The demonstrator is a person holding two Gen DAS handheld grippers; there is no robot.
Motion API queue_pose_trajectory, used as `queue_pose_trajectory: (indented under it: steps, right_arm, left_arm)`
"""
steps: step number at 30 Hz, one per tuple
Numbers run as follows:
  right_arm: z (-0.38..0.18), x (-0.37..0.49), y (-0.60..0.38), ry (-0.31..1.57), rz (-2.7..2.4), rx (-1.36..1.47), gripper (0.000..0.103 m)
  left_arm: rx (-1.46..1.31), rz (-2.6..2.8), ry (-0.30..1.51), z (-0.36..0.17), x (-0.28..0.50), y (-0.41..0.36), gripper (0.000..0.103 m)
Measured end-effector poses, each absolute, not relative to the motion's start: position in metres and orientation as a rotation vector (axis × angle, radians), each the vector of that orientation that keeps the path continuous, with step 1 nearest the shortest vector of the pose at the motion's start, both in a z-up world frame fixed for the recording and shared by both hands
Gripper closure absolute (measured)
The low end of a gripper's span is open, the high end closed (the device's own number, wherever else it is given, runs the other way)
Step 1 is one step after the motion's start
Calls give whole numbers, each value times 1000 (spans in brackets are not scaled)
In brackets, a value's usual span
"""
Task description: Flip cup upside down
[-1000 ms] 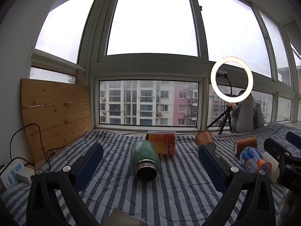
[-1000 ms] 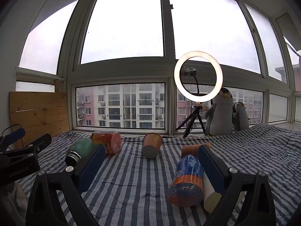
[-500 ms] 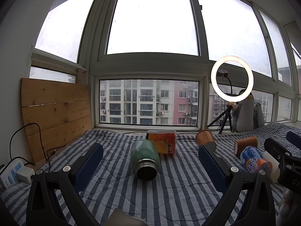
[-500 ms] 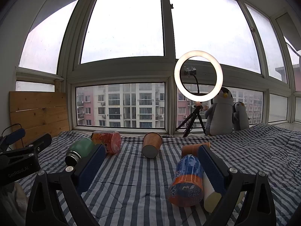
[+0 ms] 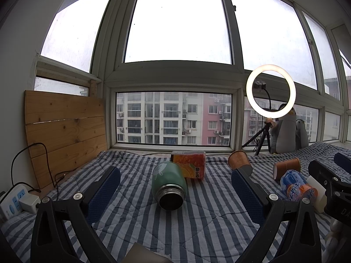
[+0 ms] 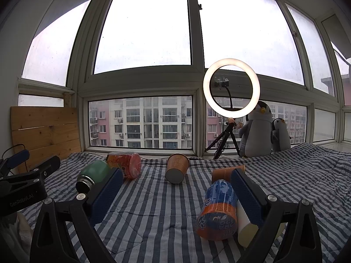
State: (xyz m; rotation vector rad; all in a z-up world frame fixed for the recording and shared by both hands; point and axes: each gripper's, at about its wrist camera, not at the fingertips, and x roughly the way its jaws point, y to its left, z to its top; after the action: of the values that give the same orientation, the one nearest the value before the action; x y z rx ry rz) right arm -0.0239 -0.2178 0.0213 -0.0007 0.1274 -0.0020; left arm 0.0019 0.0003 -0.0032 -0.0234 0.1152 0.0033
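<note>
Several cups lie on their sides on the striped blanket [image 5: 197, 219]. A green steel cup [image 5: 169, 186] lies with its mouth toward me, between my open left gripper's [image 5: 175, 188] fingers but farther off; it also shows in the right wrist view [image 6: 93, 175]. A brown paper cup [image 6: 176, 167] lies ahead of my open, empty right gripper [image 6: 175, 188]. A second brown cup [image 6: 226, 173], a blue-orange cup [image 6: 219, 212] and a white cup [image 6: 245, 225] lie by the right finger.
An orange wrapped cup [image 5: 190, 166] lies behind the green one. A ring light on a tripod [image 6: 230, 92] and two plush penguins [image 6: 258, 131] stand by the window. A wooden board [image 5: 63, 131] and a power strip [image 5: 15, 201] are at the left.
</note>
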Motion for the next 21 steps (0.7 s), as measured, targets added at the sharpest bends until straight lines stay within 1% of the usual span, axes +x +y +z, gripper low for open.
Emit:
queue_pose_trajectory:
  steps: [21]
  right_arm:
    - [21,-23,-217,129,-1,0,6]
  left_arm:
    - [-23,4,119,-5,3,1,1]
